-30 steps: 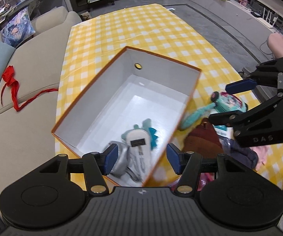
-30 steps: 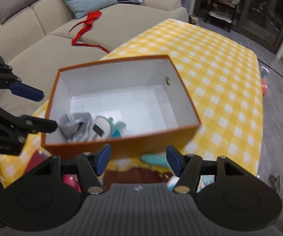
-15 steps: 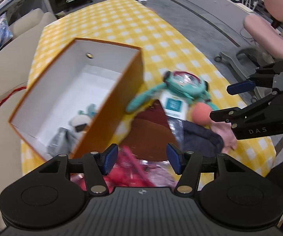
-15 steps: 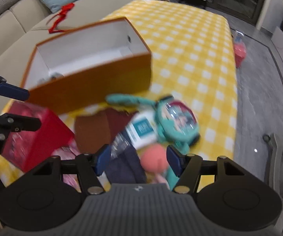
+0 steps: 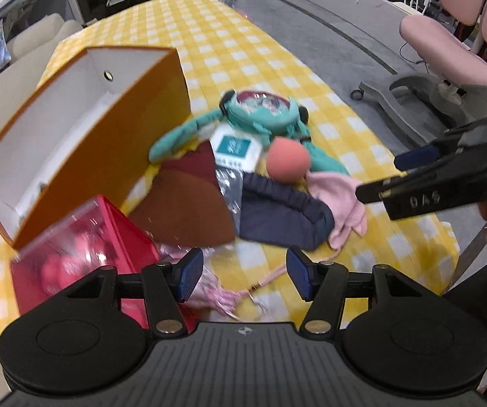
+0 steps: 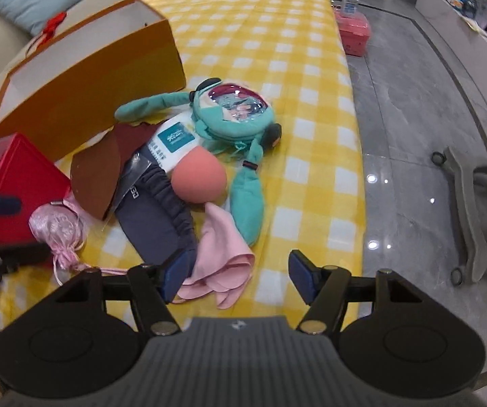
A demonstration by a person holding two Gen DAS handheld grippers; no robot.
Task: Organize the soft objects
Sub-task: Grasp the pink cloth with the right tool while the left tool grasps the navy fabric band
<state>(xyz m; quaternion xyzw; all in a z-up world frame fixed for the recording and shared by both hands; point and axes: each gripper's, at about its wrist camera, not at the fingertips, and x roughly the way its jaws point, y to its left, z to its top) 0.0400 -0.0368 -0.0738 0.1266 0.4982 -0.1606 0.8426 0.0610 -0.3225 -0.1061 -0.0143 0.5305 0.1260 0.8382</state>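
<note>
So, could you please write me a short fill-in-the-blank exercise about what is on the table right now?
1. The tablecloth is checked in white and ____.
2. The pink ball lies between the navy garment and the ____ plush doll.
3. The jaws of the right hand-held gripper stand ____, near the pink cloth.
4. The orange box is ____ inside.

Missing words: yellow; teal; open; white

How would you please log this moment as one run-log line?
left gripper: open, empty | right gripper: open, above pink cloth | orange box: on table | toys: outside box
</note>
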